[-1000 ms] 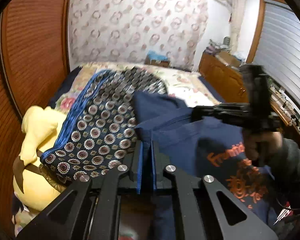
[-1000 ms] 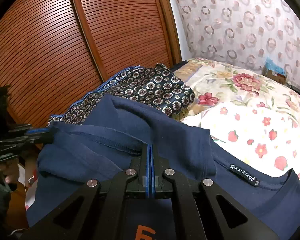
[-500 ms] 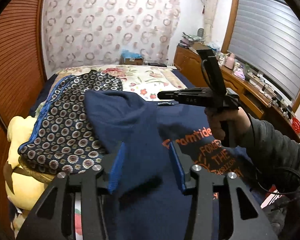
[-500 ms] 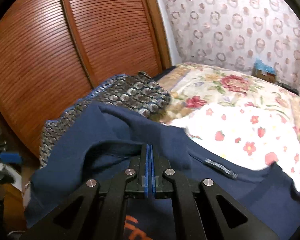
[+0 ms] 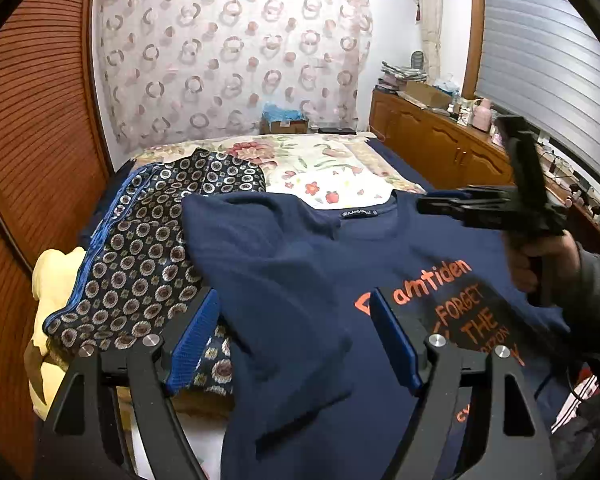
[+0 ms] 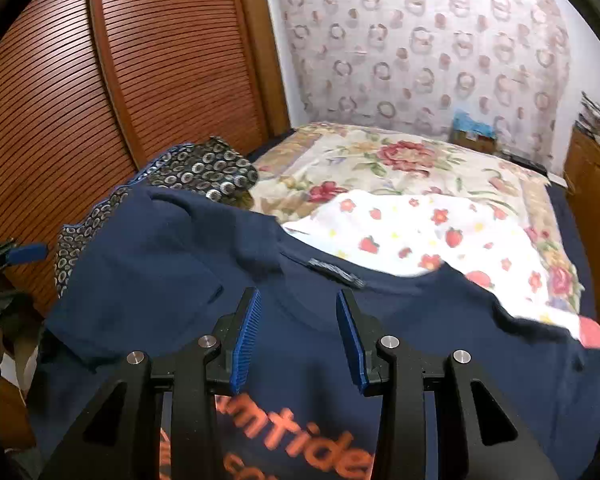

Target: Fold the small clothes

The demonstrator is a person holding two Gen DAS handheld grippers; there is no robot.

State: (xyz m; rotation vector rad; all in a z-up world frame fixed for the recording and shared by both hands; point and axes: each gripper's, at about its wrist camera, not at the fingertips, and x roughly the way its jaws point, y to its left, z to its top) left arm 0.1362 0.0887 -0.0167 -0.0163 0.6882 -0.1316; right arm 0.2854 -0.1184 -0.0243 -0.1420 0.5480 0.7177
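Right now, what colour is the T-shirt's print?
Orange lettering on the navy T-shirt; clearest in the left wrist view.

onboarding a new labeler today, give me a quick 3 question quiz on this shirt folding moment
1. True or false: the left claw is clamped on the navy t-shirt.
2. Which part of the shirt is folded over its front? A) the bottom hem B) the sleeve side next to the patterned cloth C) the collar
3. Fill in: the right claw is ____, holding nothing.

Key: 1 false, its blue pads are spread wide apart. 2 B. 3 open.
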